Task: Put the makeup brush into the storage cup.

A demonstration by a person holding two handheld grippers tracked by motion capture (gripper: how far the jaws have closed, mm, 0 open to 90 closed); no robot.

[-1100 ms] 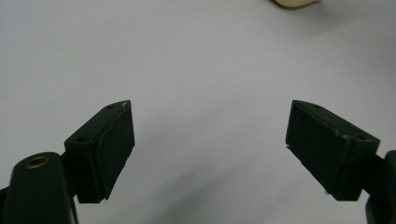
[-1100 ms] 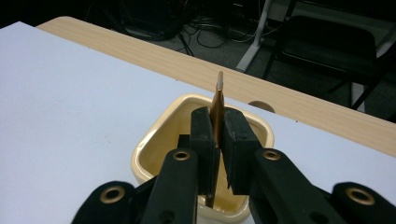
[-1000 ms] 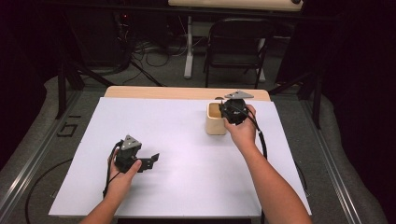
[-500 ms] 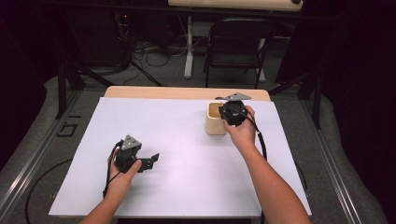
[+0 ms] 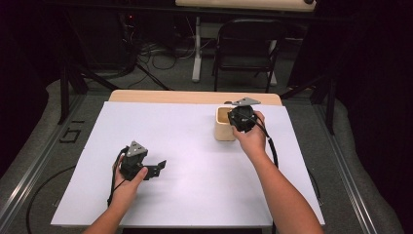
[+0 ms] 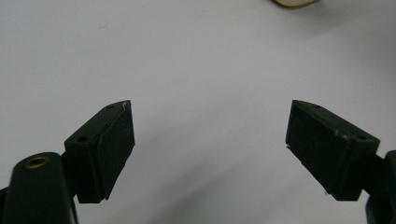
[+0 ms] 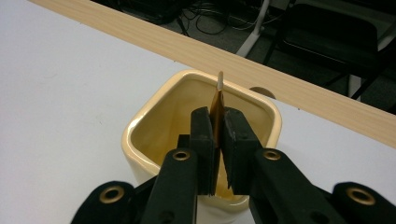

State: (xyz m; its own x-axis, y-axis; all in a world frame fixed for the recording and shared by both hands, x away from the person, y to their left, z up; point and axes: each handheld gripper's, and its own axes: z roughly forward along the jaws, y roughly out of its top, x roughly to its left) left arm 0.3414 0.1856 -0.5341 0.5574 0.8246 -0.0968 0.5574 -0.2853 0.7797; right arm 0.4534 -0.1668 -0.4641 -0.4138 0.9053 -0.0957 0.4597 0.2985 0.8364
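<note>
Right hand-held gripper point(image 7: 217, 140) clamps a thin brown white-tipped stick point(image 7: 218, 95) over the cream square ceramic cup point(image 7: 154, 116); left hand-held gripper point(image 6: 210, 140) stands wide, empty.

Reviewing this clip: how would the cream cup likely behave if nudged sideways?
The cup looks glazed, so probably rigid, chippable, and apt to slide on the smooth white table. Its squat, square shape suggests it wouldn't roll or easily tip.

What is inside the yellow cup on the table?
Over the yellow cup, the right gripper pinches a thin brown strip with a pale tip. The cup's inner walls look bare; the jaws cover its bottom.
</note>
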